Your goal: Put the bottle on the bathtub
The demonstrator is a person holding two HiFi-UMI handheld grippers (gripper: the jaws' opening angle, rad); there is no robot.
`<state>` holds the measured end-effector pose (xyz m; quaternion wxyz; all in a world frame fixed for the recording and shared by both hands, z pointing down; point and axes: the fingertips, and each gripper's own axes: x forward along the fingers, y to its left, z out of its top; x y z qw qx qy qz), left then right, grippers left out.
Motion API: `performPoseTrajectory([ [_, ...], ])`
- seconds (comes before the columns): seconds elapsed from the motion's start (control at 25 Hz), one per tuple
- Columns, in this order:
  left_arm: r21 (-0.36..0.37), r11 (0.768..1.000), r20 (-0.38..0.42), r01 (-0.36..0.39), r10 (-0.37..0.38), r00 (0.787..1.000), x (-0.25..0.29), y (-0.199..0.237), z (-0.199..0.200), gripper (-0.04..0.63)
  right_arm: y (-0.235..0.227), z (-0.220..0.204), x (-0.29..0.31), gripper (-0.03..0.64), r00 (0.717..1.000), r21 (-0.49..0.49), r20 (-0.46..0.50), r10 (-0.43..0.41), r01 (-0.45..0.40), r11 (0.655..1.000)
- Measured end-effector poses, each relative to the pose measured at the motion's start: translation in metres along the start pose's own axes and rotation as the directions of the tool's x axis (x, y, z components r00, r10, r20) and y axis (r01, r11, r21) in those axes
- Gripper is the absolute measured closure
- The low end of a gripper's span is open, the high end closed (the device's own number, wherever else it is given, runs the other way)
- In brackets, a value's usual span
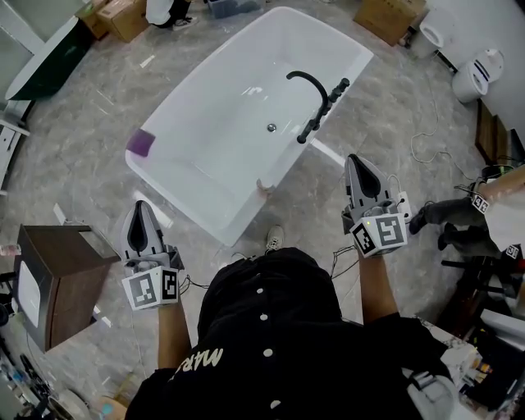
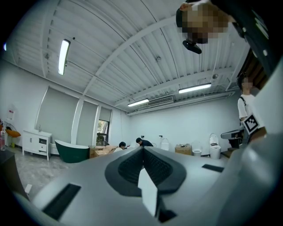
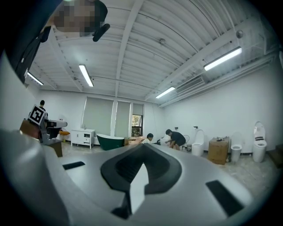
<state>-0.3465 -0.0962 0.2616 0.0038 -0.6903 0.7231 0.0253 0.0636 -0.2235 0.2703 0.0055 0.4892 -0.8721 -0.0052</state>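
Observation:
A white bathtub (image 1: 205, 168) with a black faucet (image 1: 316, 102) stands on the floor ahead of me. A small beige bottle-like thing (image 1: 264, 187) stands on its near rim, and a purple object (image 1: 139, 143) sits on the left rim corner. My left gripper (image 1: 141, 207) is held low, left of the tub, with its jaws closed and nothing in them (image 2: 142, 149). My right gripper (image 1: 355, 161) is to the right of the tub near the faucet end, also shut and empty (image 3: 142, 145). Both gripper views look up at the room and show no bottle.
A dark wooden cabinet (image 1: 57, 275) stands at my left. Cardboard boxes (image 1: 390, 16) and toilets (image 1: 478, 72) line the far side. Cables (image 1: 422, 143) lie on the floor at right, beside another person's legs (image 1: 447, 215). A green tub (image 2: 70, 152) and two people (image 3: 174, 137) are farther off.

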Motion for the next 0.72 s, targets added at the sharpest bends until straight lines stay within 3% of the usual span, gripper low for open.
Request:
performPoseTrajectory([
  [0.72, -0.014, 1.0, 0.007, 0.004, -0.004, 1.0, 0.004, 0.009, 0.001, 0.586, 0.017, 0.0, 0.018, 0.615, 1.0, -0.011, -0.004, 0.016, -0.016, 1.0],
])
